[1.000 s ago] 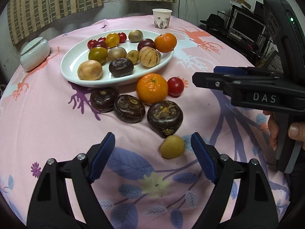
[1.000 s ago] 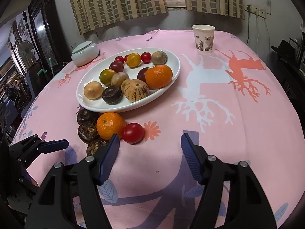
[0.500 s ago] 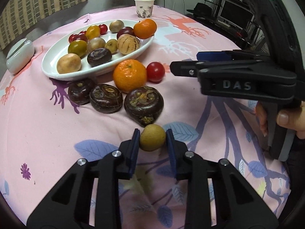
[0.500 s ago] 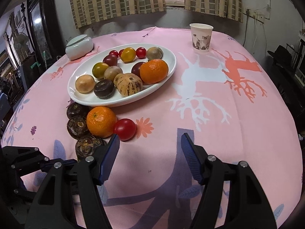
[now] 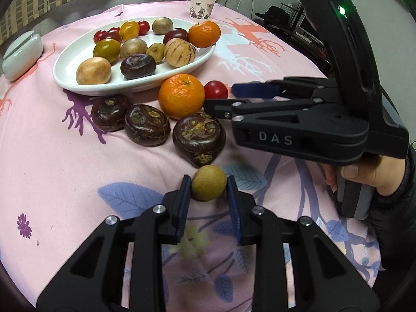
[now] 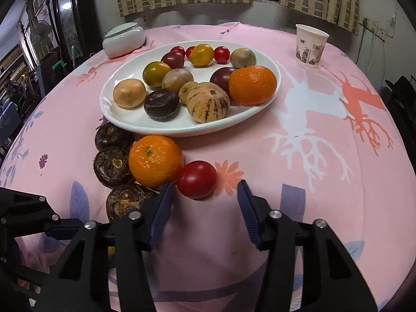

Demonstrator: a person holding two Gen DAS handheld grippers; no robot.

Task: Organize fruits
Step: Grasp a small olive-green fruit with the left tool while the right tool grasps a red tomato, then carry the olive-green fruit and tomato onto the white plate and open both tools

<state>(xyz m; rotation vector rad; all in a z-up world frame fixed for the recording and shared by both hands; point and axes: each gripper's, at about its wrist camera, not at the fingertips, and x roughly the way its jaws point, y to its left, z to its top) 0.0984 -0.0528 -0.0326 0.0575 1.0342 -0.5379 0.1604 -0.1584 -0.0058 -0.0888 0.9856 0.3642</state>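
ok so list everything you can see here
plate: one, white, middle of the pink tablecloth
mandarins: two, orange, one on plate, one on cloth
water chestnuts: four, dark brown, one on plate, three on cloth
striped fruit: one, tan, on the plate
small tomatoes: eight, red, dark, yellow or green, seven on plate, one red on cloth
round fruit: five, tan, four on plate, one small on cloth
paper cup: one, white, far right
lidded jar: one, white, far left
left tool: closed on the small tan fruit
right tool: open, by the red tomato
right hand: holding right tool
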